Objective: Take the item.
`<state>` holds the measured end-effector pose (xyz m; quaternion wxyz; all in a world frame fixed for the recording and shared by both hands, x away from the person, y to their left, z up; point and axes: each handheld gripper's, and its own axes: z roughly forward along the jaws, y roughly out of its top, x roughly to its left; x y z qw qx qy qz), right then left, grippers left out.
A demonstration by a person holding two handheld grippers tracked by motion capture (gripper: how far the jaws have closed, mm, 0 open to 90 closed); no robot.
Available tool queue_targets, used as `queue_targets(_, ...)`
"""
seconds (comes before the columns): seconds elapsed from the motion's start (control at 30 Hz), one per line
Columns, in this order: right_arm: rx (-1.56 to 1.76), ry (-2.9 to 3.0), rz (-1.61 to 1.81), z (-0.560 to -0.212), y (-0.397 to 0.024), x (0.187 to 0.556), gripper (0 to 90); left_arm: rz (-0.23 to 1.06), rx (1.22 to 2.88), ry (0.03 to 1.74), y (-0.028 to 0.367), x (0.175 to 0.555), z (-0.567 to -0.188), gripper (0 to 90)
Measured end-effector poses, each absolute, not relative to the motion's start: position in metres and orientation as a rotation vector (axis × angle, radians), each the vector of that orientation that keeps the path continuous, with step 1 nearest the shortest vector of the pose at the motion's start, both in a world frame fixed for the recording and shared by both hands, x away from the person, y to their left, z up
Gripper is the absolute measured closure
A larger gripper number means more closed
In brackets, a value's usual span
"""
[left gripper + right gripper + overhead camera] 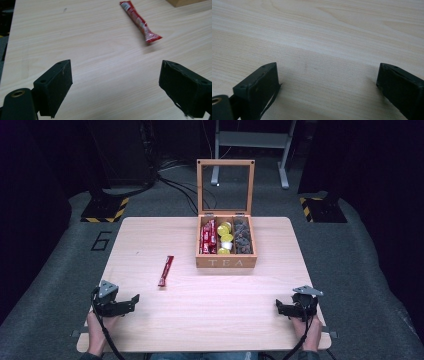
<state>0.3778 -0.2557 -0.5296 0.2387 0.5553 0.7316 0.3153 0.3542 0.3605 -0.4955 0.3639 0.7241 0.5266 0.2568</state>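
A pale wooden table point(200, 305) with rounded corners stands on a grey floor, its light grain running across the top. A wooden box point(226, 261) lettered "TEA" sits toward the far edge, right of the middle, its glass-paned lid raised upright and its compartments holding red sachets, yellow capsules and dark pieces. A single red sachet point(166, 270) lies flat on the bare wood left of the box and apart from it, toward the table's middle, angled slightly, seen closer in the left gripper view point(140, 22).
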Motion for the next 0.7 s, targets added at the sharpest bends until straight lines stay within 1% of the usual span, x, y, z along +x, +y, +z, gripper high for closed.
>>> queue_targets(0.23,1.521,2.003,0.863,-0.530,-0.256,0.378,3.3,0.672,1.880,1.437,0.379,0.353,-0.515,9.8)
queue_targets(0.27,1.520,2.004,0.863,-0.530,-0.256,0.378,3.3,0.689,1.885,1.440,0.381,0.354,-0.518,9.7)
queue_targets(0.43,1.521,2.003,0.863,-0.530,-0.256,0.378,3.3,0.646,1.926,1.473,0.385,0.358,-0.528,8.2)
queue_targets(0.7,1.523,2.004,0.859,-0.530,-0.255,0.378,2.6,0.643,1.911,1.449,0.389,0.360,-0.532,7.7)
